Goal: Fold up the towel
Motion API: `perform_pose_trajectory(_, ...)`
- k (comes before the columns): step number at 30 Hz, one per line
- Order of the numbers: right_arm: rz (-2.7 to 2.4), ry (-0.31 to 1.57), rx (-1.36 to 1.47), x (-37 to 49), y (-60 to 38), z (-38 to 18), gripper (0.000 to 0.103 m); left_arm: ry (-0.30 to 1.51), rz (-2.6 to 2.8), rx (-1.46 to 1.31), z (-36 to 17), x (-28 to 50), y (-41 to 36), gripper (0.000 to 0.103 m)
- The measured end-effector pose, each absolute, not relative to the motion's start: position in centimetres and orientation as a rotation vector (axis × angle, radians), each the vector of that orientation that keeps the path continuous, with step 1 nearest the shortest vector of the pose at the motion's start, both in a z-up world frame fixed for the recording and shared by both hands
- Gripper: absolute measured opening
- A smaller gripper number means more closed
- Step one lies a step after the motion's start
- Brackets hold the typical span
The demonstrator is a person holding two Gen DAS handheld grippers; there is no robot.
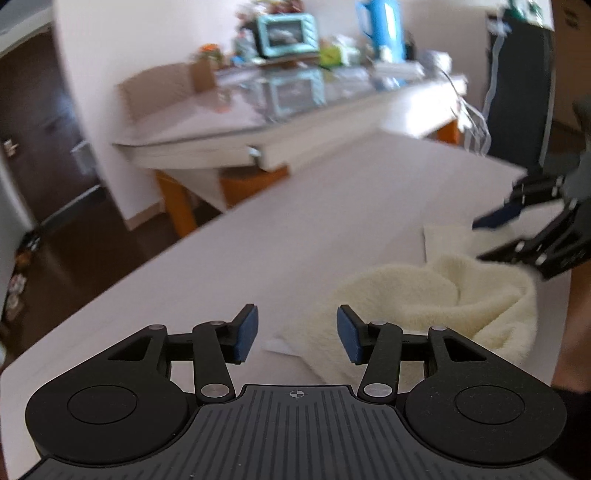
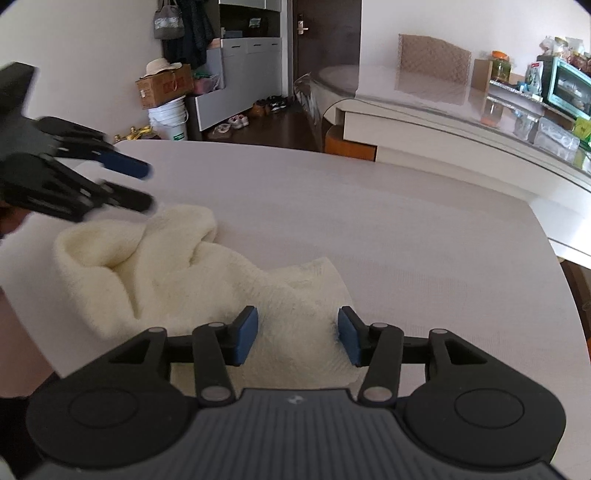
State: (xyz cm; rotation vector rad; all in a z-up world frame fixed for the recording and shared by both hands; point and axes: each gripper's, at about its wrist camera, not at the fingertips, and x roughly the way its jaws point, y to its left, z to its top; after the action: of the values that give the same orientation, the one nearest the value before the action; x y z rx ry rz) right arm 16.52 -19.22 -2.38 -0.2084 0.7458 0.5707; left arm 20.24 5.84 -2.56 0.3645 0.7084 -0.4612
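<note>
Soft, even daylight in both views, bright, no hard shadows. Left wrist view is motion-blurred throughout: sideboard [image 1: 280, 122], teal oven [image 1: 288, 35] and right gripper [image 1: 495, 236] all smeared. Right wrist view is sharper; only the left gripper [image 2: 146, 186] is blurred. Glossy sideboard top [image 2: 424, 92] carries glare and reflections. Fisheye bends table edges [image 2: 554, 236]; dark vignette in the corners. Towel [image 2: 177, 266] slightly washed out.

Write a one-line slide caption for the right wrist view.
Right gripper open over a rumpled cream towel on the white table, left gripper open beside it.
</note>
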Motion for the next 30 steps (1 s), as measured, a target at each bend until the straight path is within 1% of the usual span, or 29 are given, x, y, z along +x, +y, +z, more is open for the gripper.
perform_pose_trajectory(3,0.550,0.720,-0.171,16.9,-20.1,-1.7,0.052,0.735,-0.493,0.386,-3.4,20.8,5.2,0.048)
perform_pose_trajectory(5,0.527,0.701,-0.148,17.6,-20.5,-1.4,0.052,0.741,-0.518,0.387,-3.6,20.8,5.1,0.038)
perform_pose_trajectory(6,0.521,0.700,-0.146,17.9,-20.5,-1.4,0.052,0.744,-0.528,0.388,-3.7,20.6,5.0,0.018)
perform_pose_trajectory(7,0.515,0.699,-0.149,18.3,-20.4,-1.4,0.052,0.745,-0.533,0.405,-3.7,20.5,4.7,0.004)
perform_pose_trajectory(12,0.526,0.715,-0.197,20.0,-19.1,-2.8,0.051,0.717,-0.544,0.423,-3.6,19.1,4.6,0.003)
perform_pose_trajectory(14,0.541,0.716,-0.206,20.2,-18.7,-3.2,0.047,0.674,-0.526,0.411,-2.8,18.3,5.0,0.003)
perform_pose_trajectory(15,0.552,0.715,-0.205,20.1,-18.6,-3.2,0.040,0.657,-0.516,0.402,-2.4,18.0,5.3,0.003)
perform_pose_trajectory(16,0.562,0.714,-0.205,20.1,-18.6,-3.1,0.017,0.638,-0.506,0.391,-2.0,17.7,5.5,0.003)
perform_pose_trajectory(17,0.569,0.711,-0.210,19.9,-18.5,-3.1,0.011,0.616,-0.495,0.380,-1.4,17.3,5.8,0.003)
perform_pose_trajectory(19,0.571,0.696,-0.220,19.4,-18.5,-2.9,0.007,0.589,-0.480,0.371,-0.6,16.9,6.1,0.003)
perform_pose_trajectory(20,0.568,0.685,-0.225,19.0,-18.5,-2.7,0.000,0.577,-0.473,0.368,-0.3,16.7,6.2,0.003)
perform_pose_trajectory(27,0.448,0.495,-0.152,17.3,-20.6,0.8,0.001,0.541,-0.446,0.365,0.7,15.8,6.7,0.003)
perform_pose_trajectory(30,0.378,0.383,-0.129,16.9,-21.4,2.2,0.001,0.542,-0.407,0.351,0.8,16.0,7.2,0.003)
